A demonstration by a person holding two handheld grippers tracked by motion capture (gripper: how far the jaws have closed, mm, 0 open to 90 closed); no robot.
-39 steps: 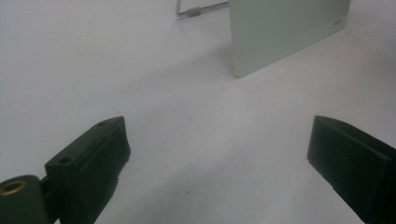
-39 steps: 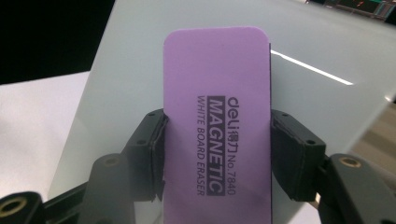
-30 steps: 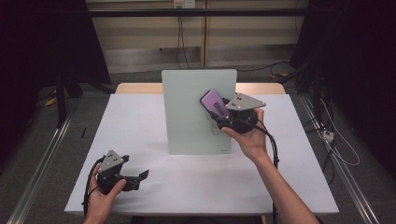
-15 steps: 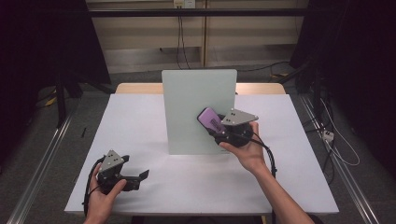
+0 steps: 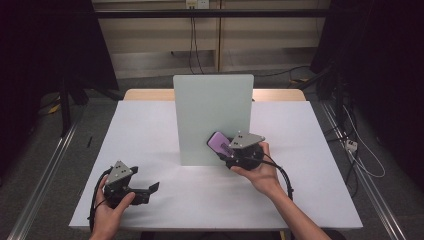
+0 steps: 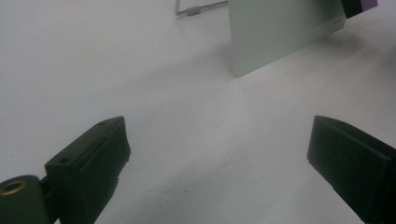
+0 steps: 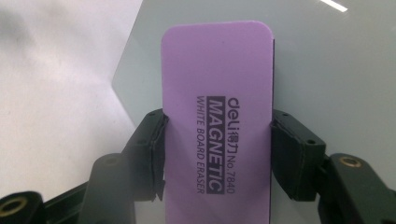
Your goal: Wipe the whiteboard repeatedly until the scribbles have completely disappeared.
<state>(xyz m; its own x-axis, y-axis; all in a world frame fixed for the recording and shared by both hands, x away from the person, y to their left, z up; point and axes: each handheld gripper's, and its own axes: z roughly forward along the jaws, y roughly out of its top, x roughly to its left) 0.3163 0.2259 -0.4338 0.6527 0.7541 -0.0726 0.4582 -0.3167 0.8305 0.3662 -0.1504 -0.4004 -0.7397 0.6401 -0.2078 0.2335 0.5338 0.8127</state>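
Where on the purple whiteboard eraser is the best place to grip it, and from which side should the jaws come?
Grip the purple whiteboard eraser across its two long, straight edges near the lower half, coming from its short end. The flat parallel sides suit the pads, as the right gripper shows: it clamps the eraser there, leaving the upper half free before the whiteboard.

I see a white table [image 5: 160, 130] with a strip of pale wood [image 5: 145, 94] showing at its far edge. Beyond it, cables [image 5: 192, 37] hang down a light wall panel, and more cables [image 5: 357, 150] trail over the grey floor at the right. A metal rail [image 5: 45, 175] runs along the floor at the left, beside dark curtains [image 5: 45, 60].
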